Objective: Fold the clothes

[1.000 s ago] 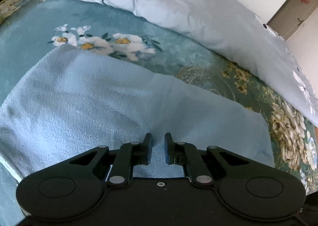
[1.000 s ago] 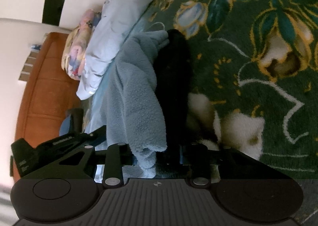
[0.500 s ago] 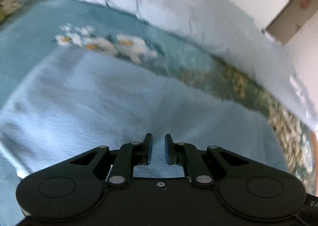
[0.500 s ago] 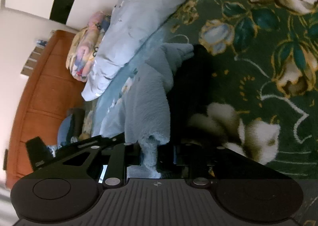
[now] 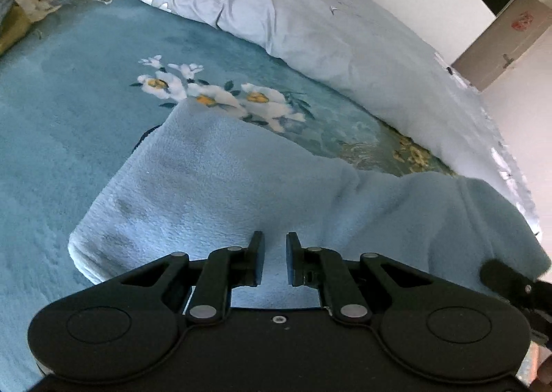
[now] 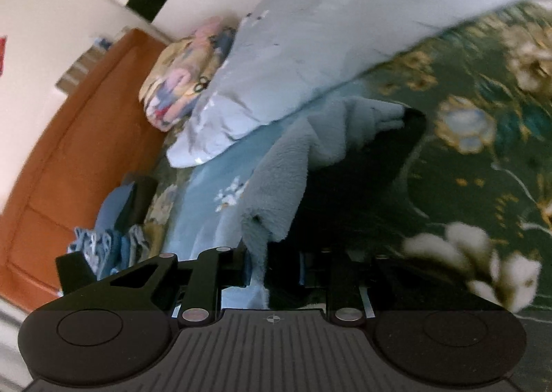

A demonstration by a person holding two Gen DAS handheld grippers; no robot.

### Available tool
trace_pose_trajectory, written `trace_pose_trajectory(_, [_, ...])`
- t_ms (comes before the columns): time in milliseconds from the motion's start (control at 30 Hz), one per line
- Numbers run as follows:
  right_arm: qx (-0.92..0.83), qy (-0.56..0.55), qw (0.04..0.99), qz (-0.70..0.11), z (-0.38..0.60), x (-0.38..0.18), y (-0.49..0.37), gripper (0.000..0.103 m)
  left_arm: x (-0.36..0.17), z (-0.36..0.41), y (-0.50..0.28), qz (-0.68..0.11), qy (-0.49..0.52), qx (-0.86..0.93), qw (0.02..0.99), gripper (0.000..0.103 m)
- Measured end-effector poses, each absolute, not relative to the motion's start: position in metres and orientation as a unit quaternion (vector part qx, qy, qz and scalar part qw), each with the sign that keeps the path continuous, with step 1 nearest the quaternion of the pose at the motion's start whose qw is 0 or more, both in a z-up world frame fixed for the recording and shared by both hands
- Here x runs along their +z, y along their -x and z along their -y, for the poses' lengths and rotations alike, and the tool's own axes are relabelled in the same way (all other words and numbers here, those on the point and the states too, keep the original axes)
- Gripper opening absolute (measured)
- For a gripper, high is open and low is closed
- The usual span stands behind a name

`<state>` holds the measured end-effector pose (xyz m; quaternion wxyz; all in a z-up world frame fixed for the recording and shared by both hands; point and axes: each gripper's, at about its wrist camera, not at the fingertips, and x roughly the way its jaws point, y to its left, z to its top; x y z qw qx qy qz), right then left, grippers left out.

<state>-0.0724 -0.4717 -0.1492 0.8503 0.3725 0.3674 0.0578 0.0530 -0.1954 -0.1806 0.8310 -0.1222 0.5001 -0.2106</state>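
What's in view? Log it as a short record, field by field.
surface: floral blue-green bedspread
item: light-blue fleece garment, partly lifted off the bedspread
left gripper: clamped on the garment's near edge
right gripper: jaws have just been closing, fabric pinched between them
behind: pale quilt

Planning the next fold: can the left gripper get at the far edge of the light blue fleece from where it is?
Probably yes. Beyond the left gripper the light blue fleece lies open with nothing on it. But its jaws are pinching the near hem and would have to let go first.
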Motion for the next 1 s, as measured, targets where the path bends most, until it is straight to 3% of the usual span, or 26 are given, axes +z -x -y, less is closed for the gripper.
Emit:
trace_pose_trajectory(133, [0.068,-0.322,0.865,-0.380,0.433,-0.131,0.051,0.021,-0.170,0.172,-0.066,-0.494,0.128,-0.219,0.831,0.018])
trace_pose_trajectory(467, [0.098,-0.264,0.843,-0.458,0.327,-0.151,-0.003,0.020,-0.145,0.090,-0.105,-0.472,0.193,-0.233,0.828,0.023])
trace_pose_trajectory(533, [0.092,-0.255,0.842,-0.467,0.314,-0.159,-0.007,0.020,-0.141,0.084,-0.111,-0.467,0.203,-0.253,0.822,0.032])
trace_pose_trajectory(667, [0.085,-0.221,0.846,-0.477,0.299,-0.163,-0.011,0.020,-0.132,0.095,-0.116,-0.460,0.192,-0.327,0.803,0.036])
trace_pose_trajectory(733, [0.085,-0.210,0.847,-0.481,0.295,-0.162,-0.010,0.020,-0.129,0.107,-0.120,-0.464,0.175,-0.361,0.790,0.049])
trace_pose_trajectory(900, [0.082,-0.217,0.846,-0.480,0.298,-0.159,-0.004,0.020,-0.133,0.136,-0.116,-0.474,0.126,-0.393,0.778,0.049])
trace_pose_trajectory(1000, [0.081,-0.218,0.846,-0.480,0.298,-0.158,0.002,0.022,-0.141,0.146,-0.114,-0.481,0.096,-0.385,0.782,0.042])
